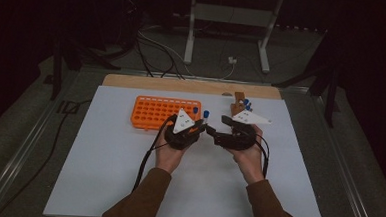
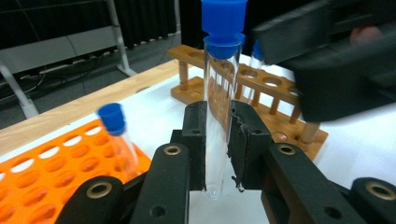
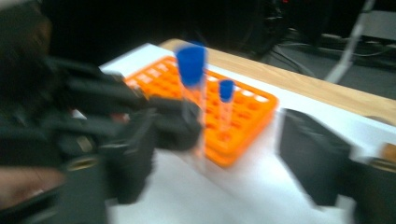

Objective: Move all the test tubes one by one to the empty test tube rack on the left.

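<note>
Tube [image 2: 219,116], clear, blue-capped; upright above the worktop [image 1: 102,184] between orange rack [image 1: 153,114] and wooden rack [image 2: 261,88], clenched mid-body in left gripper [image 2: 218,140]; right gripper [image 3: 215,154] released, jaws apart; likely light, slippery, fragile; best grasped gently below cap.

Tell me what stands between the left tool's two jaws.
A clear tube with a blue cap, upright and clamped by the left tool; the left gripper view shows it.
</note>
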Demonstrator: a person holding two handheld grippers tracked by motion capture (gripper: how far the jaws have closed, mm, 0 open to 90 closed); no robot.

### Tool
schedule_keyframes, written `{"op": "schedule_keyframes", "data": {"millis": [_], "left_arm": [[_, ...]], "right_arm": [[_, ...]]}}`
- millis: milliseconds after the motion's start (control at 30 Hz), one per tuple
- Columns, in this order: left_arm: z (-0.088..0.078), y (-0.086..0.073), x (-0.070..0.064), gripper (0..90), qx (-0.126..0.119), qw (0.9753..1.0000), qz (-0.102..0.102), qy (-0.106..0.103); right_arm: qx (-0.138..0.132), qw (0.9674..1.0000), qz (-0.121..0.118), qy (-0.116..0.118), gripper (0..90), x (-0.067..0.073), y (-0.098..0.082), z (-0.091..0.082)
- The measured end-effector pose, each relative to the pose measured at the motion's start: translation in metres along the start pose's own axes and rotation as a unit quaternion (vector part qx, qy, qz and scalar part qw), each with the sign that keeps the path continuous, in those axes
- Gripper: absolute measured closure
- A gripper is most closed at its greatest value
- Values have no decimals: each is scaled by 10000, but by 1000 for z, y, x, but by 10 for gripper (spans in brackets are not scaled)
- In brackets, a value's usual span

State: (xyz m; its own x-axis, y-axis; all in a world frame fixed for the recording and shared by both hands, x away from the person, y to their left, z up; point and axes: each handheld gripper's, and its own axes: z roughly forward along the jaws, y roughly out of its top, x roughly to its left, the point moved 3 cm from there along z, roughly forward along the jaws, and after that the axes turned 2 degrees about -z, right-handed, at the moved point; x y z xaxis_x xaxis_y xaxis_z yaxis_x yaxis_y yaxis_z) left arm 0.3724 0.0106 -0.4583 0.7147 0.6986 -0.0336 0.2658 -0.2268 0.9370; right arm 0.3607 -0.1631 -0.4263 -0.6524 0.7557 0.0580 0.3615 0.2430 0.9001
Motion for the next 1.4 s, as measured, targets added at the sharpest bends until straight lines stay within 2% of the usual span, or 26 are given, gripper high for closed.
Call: {"op": "schedule_keyframes", "data": {"millis": [33, 100, 267, 333, 467, 567, 733, 867, 1000, 1167, 1267, 1400], "left_arm": [[-1, 0, 3, 781, -7, 10000, -25, 28], [-2, 0, 8, 781, -28, 9999, -85, 76], [-5, 1, 22, 782, -106, 9994, -287, 164], [-7, 1, 27, 783, -126, 9990, -341, 243], [-8, 1, 36, 783, -157, 9981, -444, 389], [-7, -1, 41, 783, -132, 9980, -397, 479], [-2, -5, 49, 783, -113, 9972, -457, 580], [6, -8, 52, 782, -54, 9971, -357, 670], [12, -11, 55, 782, -18, 9963, -460, 724], [19, -19, 58, 782, 133, 9959, -431, 781], [22, -20, 60, 781, 79, 9958, -546, 727], [29, -27, 59, 780, 320, 9957, -439, 750]], "right_arm": [[56, 9999, -33, -91, 148, -1, -1, -1], [77, 9998, -84, -165, 134, -3, -5, -3], [224, 9993, 6, -308, 40, -12, -17, -8], [271, 9991, 18, -322, 34, -14, -22, -13], [199, 9990, 74, -384, 32, -20, -30, -26], [183, 9988, 83, -447, 28, -23, -34, -34], [193, 9984, 147, -516, 28, -30, -40, -44], [131, 9983, 189, -534, 28, -34, -40, -49], [82, 9983, 261, -518, 29, -34, -41, -52], [52, 9984, 270, -499, 29, -35, -41, -55], [54, 9984, 276, -487, 29, -35, -41, -55], [68, 9985, 285, -470, 30, -35, -42, -54]]}}
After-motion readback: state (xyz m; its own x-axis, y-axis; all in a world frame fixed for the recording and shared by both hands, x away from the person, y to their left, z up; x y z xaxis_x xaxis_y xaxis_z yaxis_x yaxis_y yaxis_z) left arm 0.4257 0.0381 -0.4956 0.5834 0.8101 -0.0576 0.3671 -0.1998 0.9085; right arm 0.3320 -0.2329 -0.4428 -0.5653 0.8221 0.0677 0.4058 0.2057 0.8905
